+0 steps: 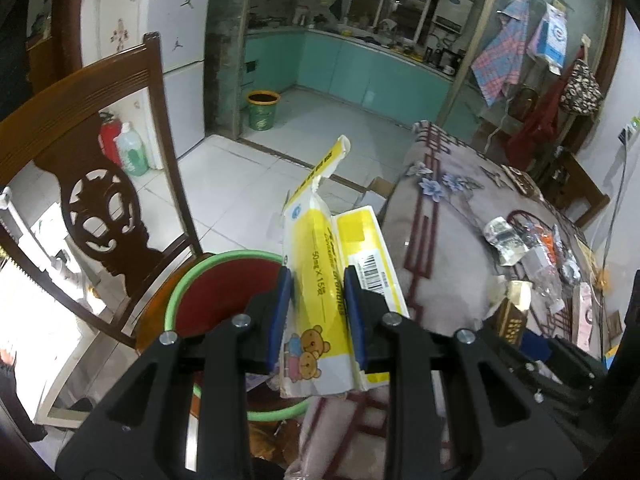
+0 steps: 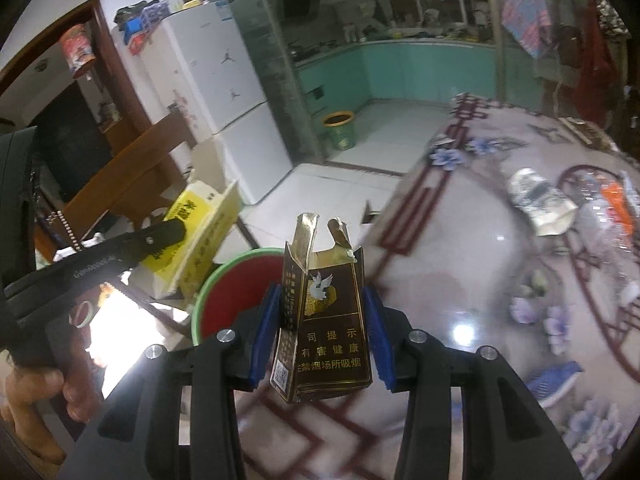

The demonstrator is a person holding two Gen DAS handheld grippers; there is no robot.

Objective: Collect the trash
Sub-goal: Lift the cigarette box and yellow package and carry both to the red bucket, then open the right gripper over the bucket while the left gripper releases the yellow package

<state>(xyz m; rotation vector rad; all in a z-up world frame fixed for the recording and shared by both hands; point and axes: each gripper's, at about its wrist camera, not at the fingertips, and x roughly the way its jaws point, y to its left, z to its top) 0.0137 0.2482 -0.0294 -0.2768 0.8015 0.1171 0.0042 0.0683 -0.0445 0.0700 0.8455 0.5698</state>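
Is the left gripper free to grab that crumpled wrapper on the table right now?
Probably not: the left gripper is shut on a yellow carton, so the crumpled wrapper must wait.

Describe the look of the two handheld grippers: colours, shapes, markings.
Both the left gripper and the right gripper are matte black plastic frames with triangular cut-outs and round silver bolt heads at the pivots. Their fingers carry flat blue pads. Seen from the right wrist view, the left gripper's side bears small pale lettering, too blurred to read. No cables or sleeves show.

Yellow-white carton (image 1: pixel 320 288), brown-gold pack (image 2: pixel 326 320), green-rimmed red bin (image 1: pixel 224 280)
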